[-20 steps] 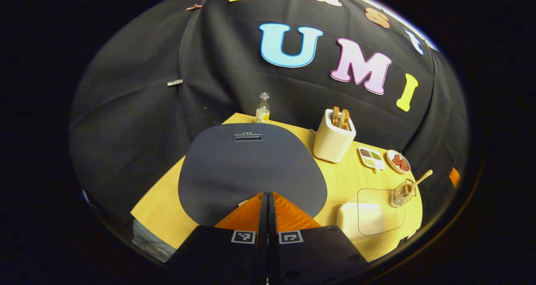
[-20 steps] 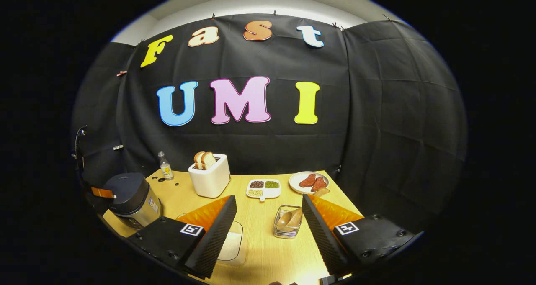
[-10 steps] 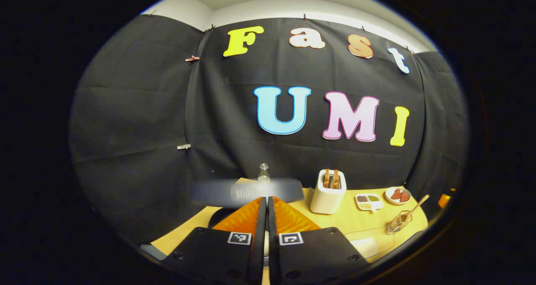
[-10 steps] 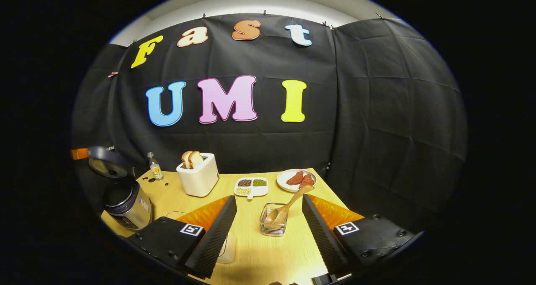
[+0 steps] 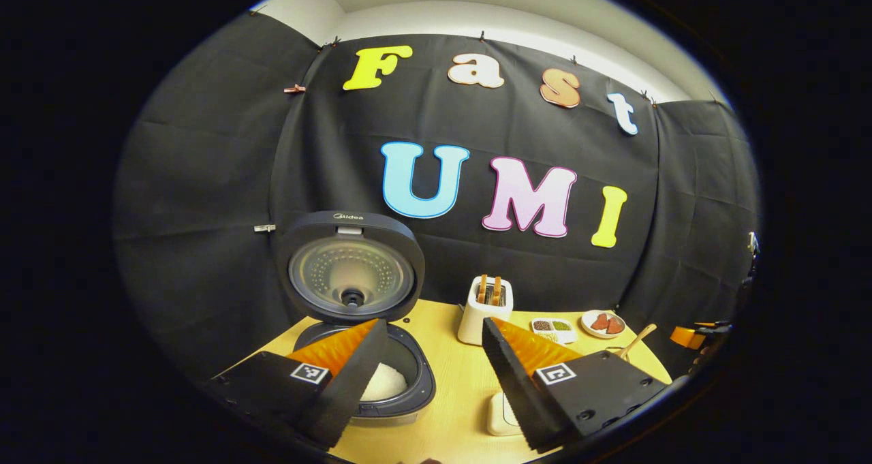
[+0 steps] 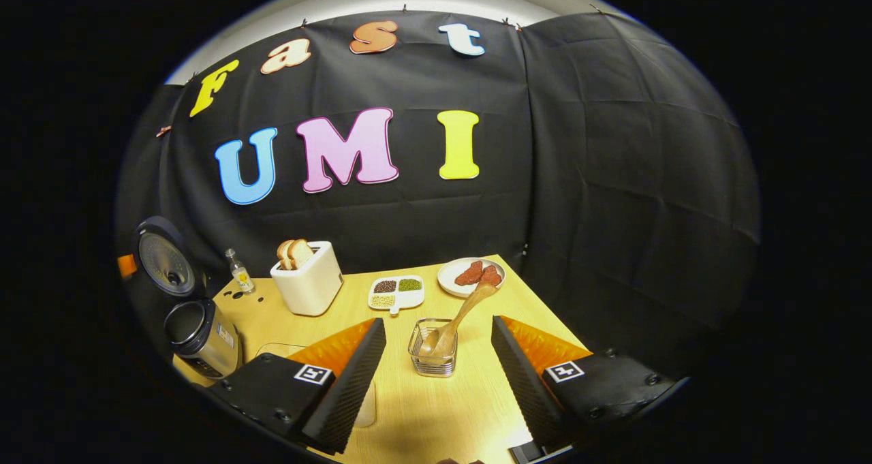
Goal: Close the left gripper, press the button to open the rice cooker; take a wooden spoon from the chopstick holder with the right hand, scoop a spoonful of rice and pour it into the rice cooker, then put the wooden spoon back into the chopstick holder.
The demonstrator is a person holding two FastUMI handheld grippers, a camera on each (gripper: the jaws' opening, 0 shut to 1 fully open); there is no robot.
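The rice cooker (image 5: 402,389) stands open, its lid (image 5: 351,273) upright, white rice in the pot. My left gripper (image 5: 430,322) is open just in front of it, with nothing between its fingers. In the right gripper view the cooker (image 6: 197,334) sits at the table's left edge. The wire chopstick holder (image 6: 431,355) holds the wooden spoon (image 6: 463,307), whose handle leans up and to the right. My right gripper (image 6: 437,321) is open, its fingers either side of the holder and a little short of it. The spoon handle (image 5: 637,341) also pokes up at the far right.
A white toaster (image 6: 306,283) with bread, a small bottle (image 6: 238,270), a divided dish of grains (image 6: 395,294) and a plate of red slices (image 6: 470,274) line the back of the wooden table (image 6: 436,423). A rice container (image 5: 501,413) is partly hidden behind my finger.
The cooker lid has sprung up from shut to fully open. My left gripper pulled back and went from shut to open. The right gripper edged closer to the chopstick holder.
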